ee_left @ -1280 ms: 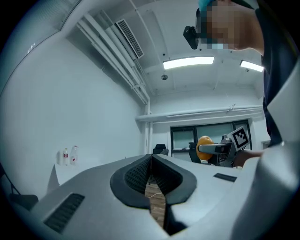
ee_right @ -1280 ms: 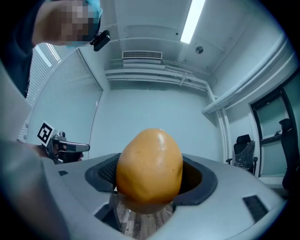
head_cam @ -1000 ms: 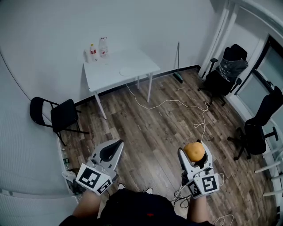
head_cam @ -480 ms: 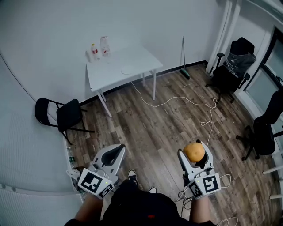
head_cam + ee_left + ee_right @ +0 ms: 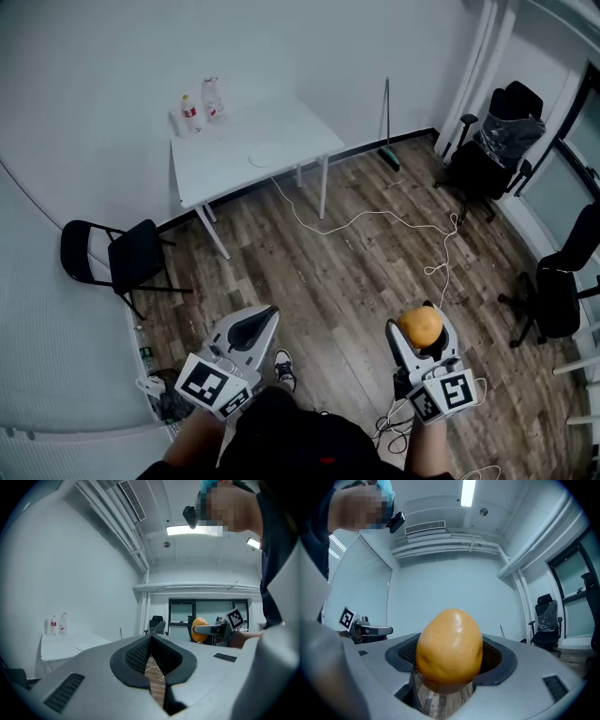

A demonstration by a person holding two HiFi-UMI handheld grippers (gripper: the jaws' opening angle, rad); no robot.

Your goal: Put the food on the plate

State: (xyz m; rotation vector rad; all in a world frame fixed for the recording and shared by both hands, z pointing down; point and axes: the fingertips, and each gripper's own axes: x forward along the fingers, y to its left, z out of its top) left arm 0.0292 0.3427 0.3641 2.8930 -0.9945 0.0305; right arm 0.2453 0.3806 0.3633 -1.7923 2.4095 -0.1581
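The right gripper (image 5: 420, 321) squeezes the orange (image 5: 449, 648). The left gripper (image 5: 266, 315) is closed and empty. The plate (image 5: 263, 156) (tiny, blurry) sits on the table (image 5: 220, 164).

Seen from the head view, the left tool (image 5: 261, 321) has been carried a little to the right and now lies closer to the picture's middle than a second ago. The right tool (image 5: 421, 330), with the orange fruit (image 5: 419, 323) in it, has been brought slightly lower and to the right. A shoe (image 5: 284, 368) has been planted on the wooden floor (image 5: 356, 281) between the two tools. The tabletop (image 5: 234, 150) and folding chair (image 5: 127, 255) are now framed further left than half a second ago.
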